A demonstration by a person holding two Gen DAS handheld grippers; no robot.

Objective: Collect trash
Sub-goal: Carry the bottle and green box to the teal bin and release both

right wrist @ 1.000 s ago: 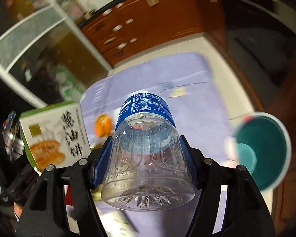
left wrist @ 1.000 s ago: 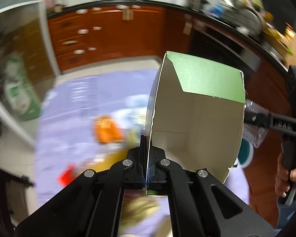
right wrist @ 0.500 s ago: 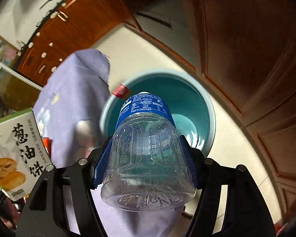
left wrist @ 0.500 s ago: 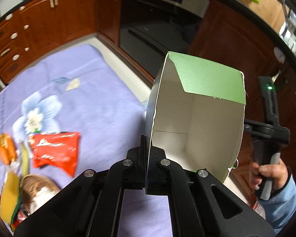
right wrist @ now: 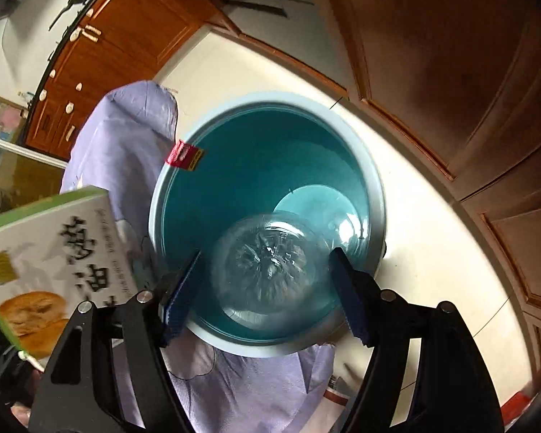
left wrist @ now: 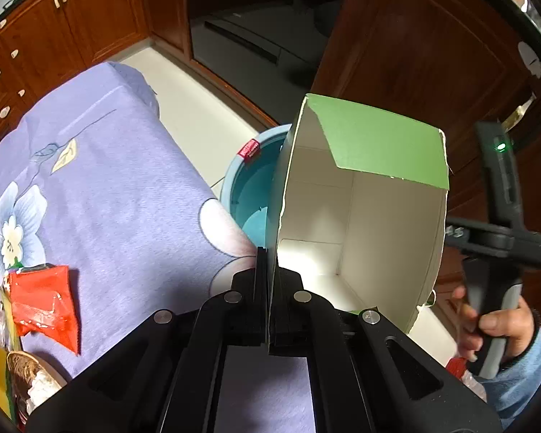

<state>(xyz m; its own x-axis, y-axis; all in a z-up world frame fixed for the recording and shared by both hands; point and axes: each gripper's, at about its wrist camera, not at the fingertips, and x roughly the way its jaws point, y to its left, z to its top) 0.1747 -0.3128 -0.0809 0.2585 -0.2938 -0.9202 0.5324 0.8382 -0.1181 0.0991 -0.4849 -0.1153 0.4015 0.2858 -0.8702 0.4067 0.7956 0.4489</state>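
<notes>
The left gripper has its two black fingers pressed together on the thin side wall of an open cardboard box. The box is tilted, its white inside and green flap facing the left camera, and it hangs partly over a teal bin that stands on the pale floor.

In the right camera, the right gripper has its blue-padded fingers spread apart. Between them, seen bottom-first and blurred, is a clear plastic bottle. I cannot tell whether the pads touch it; small gaps seem to show on both sides. The bottle sits over the bin's open mouth, toward the 6 o'clock side of the rim. A small red tag hangs on the rim at about 10 o'clock.

The box's printed face, with a picture of a bun, shows at 8 o'clock in the right camera, just beside the bin.

A purple flowered cloth covers the surface at the bin's 9 o'clock side. On it, toward the left camera's 8 o'clock edge, lie a red wrapper and other scraps. Brown wooden cabinets stand behind the bin.
</notes>
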